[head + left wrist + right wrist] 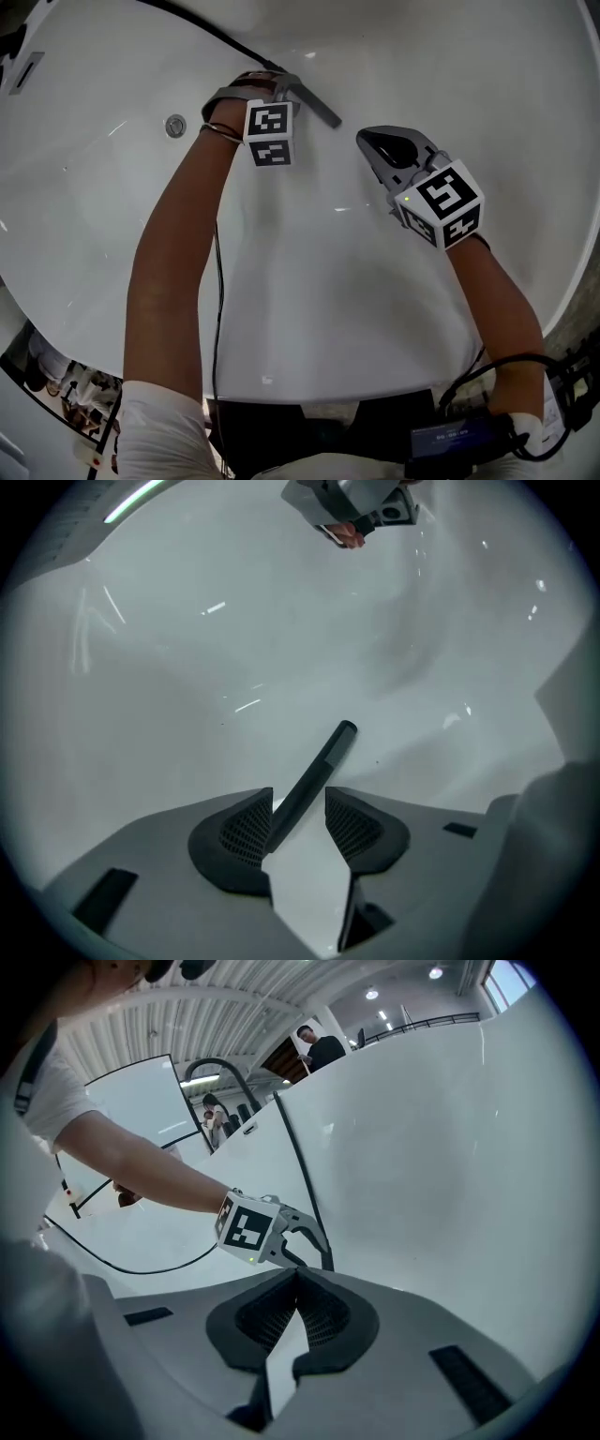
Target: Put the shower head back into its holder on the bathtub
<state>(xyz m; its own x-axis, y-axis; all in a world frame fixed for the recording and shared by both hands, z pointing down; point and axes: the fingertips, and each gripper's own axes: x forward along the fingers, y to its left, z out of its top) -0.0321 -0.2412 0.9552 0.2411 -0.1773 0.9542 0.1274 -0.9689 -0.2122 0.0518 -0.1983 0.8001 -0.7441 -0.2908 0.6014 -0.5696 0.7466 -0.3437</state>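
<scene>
The shower head (319, 105) is a thin dark stick with a black hose (211, 26) that runs up and left over the white bathtub (328, 281). My left gripper (279, 87) points steeply down into the tub. In the left gripper view its jaws (298, 803) stand open round the shower head (328, 757), which leans on the left pad with a gap to the right pad. My right gripper (368, 140) hovers to the right, shut and empty, its pads (292, 1279) touching at the tips. No holder shows in any view.
A round chrome overflow fitting (175, 125) sits in the tub wall left of my left hand. A thin black cable (217, 281) hangs along my left arm. The right gripper view shows the steep white tub wall (441, 1166) and people standing far behind.
</scene>
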